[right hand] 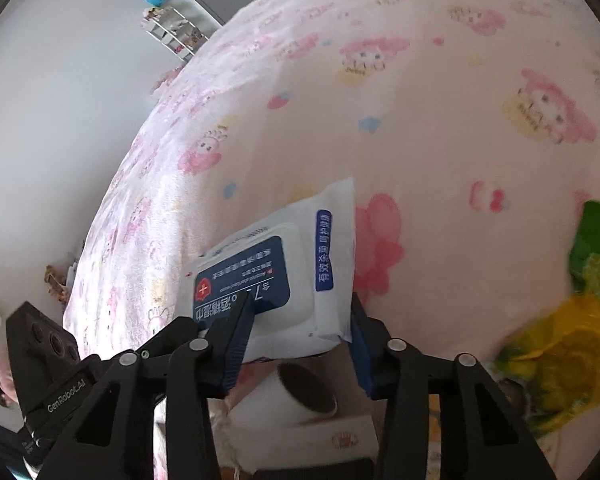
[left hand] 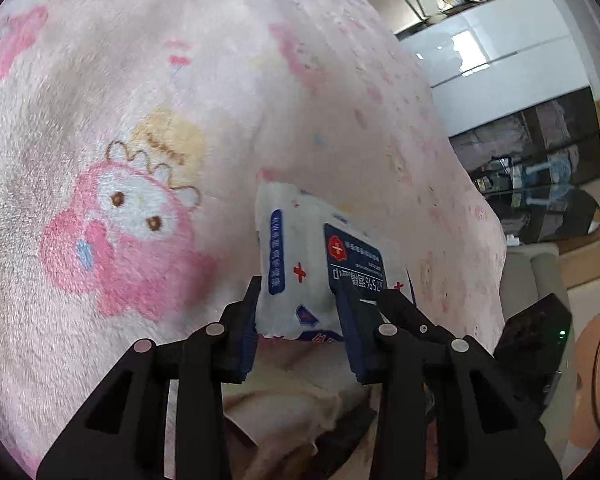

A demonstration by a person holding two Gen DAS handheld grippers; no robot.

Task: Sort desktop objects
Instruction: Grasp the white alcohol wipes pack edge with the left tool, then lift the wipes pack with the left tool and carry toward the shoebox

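Above the pink blanket (left hand: 180, 80), both the left gripper (left hand: 298, 296) and right gripper (right hand: 300, 312) clamp one wipes pack (right hand: 284, 272), its underside hidden.

A soft white plastic pack of wet wipes (left hand: 300, 264), printed with blue label panels, white lettering and small red crosses, is held tilted between the black fingers of the left gripper (left hand: 296, 304) and likewise between those of the right gripper (right hand: 300, 312). It is raised above a pink cartoon-printed fleece blanket (left hand: 140, 120).
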